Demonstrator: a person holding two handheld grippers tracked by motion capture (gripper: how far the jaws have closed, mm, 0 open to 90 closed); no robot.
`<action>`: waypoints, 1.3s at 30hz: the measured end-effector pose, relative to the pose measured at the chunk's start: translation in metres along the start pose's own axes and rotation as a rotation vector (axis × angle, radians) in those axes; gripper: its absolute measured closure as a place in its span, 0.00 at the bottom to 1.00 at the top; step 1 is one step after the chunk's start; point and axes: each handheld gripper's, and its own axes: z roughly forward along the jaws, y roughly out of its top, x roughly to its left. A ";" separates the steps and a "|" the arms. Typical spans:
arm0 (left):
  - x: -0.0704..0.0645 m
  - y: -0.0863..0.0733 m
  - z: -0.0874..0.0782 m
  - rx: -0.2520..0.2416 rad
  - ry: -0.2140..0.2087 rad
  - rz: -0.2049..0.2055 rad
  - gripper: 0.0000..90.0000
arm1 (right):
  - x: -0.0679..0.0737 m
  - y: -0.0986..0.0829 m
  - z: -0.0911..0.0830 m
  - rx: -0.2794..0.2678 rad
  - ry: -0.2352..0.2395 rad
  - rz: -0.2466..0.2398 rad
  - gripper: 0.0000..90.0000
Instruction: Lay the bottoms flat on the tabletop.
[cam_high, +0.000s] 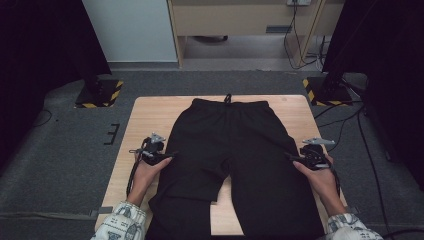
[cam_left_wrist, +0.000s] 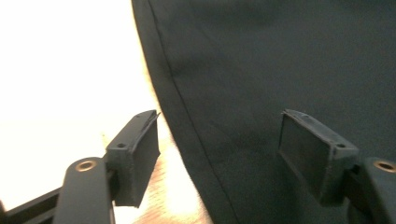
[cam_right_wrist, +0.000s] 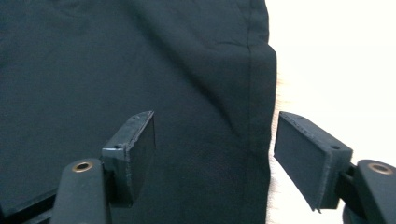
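With the black shorts (cam_high: 235, 160) lying flat in the table's (cam_high: 145, 112) middle, the left gripper (cam_high: 167, 156) and right gripper (cam_high: 290, 157), jaws wide, should each straddle one side seam before closing.

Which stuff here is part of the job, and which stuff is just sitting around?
Part of the job:
- black shorts, spread flat on the wooden table
- left gripper, open, straddling the shorts' outer edge
- right gripper, open, at the other outer edge

Just lying about:
- striped stand bases on the floor
- cables by the wooden desk
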 end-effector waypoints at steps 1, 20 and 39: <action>0.000 0.000 0.000 0.000 0.000 0.000 0.37 | 0.000 0.000 0.000 0.000 0.000 0.000 0.32; 0.017 0.029 0.008 0.052 0.017 0.061 0.71 | 0.044 0.013 0.003 -0.028 0.068 -0.082 0.36; -0.064 -0.119 -0.143 0.077 -0.050 0.077 0.37 | 0.093 0.002 0.007 -0.025 0.169 -0.167 0.44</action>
